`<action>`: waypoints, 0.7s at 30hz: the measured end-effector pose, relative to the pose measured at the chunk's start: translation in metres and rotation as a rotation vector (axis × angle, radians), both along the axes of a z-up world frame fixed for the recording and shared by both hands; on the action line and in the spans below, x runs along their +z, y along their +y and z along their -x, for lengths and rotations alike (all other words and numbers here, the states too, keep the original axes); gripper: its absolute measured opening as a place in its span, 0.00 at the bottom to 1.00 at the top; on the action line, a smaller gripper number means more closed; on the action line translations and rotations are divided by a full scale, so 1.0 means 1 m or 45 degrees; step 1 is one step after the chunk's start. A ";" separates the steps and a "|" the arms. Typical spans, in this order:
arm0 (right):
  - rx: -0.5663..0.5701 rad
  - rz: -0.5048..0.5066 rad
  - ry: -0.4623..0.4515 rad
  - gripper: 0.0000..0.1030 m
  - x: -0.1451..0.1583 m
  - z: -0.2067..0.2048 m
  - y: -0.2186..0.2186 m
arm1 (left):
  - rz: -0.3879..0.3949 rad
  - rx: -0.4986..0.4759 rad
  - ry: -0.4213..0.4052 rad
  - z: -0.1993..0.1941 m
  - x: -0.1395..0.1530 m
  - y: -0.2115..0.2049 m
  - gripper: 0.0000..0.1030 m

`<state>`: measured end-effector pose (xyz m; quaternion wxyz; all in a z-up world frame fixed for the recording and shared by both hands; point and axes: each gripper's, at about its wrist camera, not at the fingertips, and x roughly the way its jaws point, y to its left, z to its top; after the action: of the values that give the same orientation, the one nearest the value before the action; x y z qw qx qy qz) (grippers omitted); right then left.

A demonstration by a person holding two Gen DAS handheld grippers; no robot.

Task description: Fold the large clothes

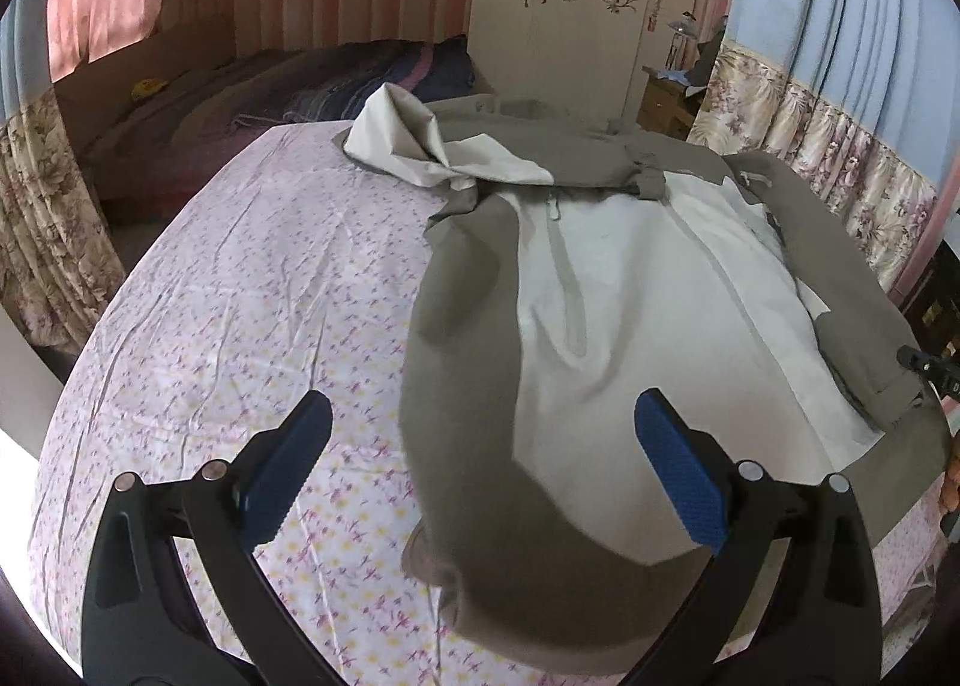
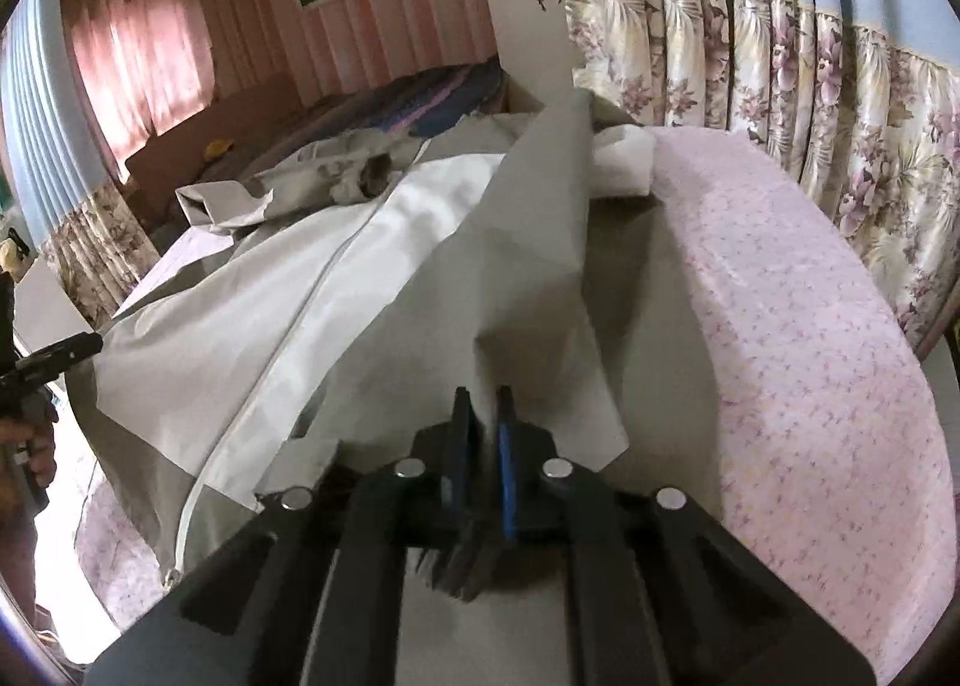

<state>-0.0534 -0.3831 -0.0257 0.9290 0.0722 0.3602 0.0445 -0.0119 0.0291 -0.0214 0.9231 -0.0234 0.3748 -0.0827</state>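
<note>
Left wrist view: the left gripper (image 1: 480, 458) is held wide open above the near hem of a grey-and-white hooded jacket (image 1: 630, 296), and nothing is gripped by it. The jacket is spread front-up on a floral bedsheet (image 1: 240, 296), its long axis running from the hem at 6 o'clock to the hood (image 1: 414, 146) at 12 o'clock, with the central zipper (image 1: 720, 272) lying along that axis. Bare sheet is seen from 8 to 11 o'clock.

In the right wrist view, the right gripper (image 2: 483, 422) is closed on a fold of grey fabric, judged to be the jacket's right sleeve or side panel, which is lifted off the sheet and rises towards 12 o'clock. The zipper line lies at 10 o'clock from this gripper, so the held edge is judged to be carried leftwards across the body. The right gripper is the nearer to that edge; the left is placed to steady the hem.
</note>
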 end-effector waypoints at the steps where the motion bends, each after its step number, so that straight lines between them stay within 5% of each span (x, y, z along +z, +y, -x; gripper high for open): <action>1: -0.022 0.021 -0.016 0.05 0.004 0.002 -0.005 | -0.003 -0.003 -0.002 -0.001 0.001 -0.001 0.97; 8: -0.640 0.397 -0.107 0.04 0.043 0.031 -0.132 | -0.003 0.010 -0.039 -0.014 0.015 0.002 0.97; 12: -0.688 0.465 0.047 0.13 0.020 0.019 -0.169 | -0.004 0.002 -0.031 -0.033 0.014 -0.003 0.97; 13: -0.691 0.499 0.068 0.34 0.017 0.016 -0.168 | -0.007 -0.004 -0.029 -0.037 0.013 -0.004 0.97; 14: -0.697 0.537 0.077 0.69 0.017 0.012 -0.167 | -0.009 -0.010 -0.027 -0.042 0.013 -0.006 0.97; 15: -0.702 0.547 0.055 0.78 0.021 0.011 -0.166 | -0.009 -0.019 -0.025 -0.050 0.014 -0.008 0.97; 21: -0.650 0.519 -0.181 0.81 0.083 -0.021 -0.134 | 0.006 -0.052 -0.039 -0.078 0.033 -0.014 0.97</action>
<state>-0.0328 -0.5169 0.0571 0.9283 -0.0306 0.2663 -0.2576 0.0660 0.0154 0.0119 0.9267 -0.0167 0.3609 -0.1030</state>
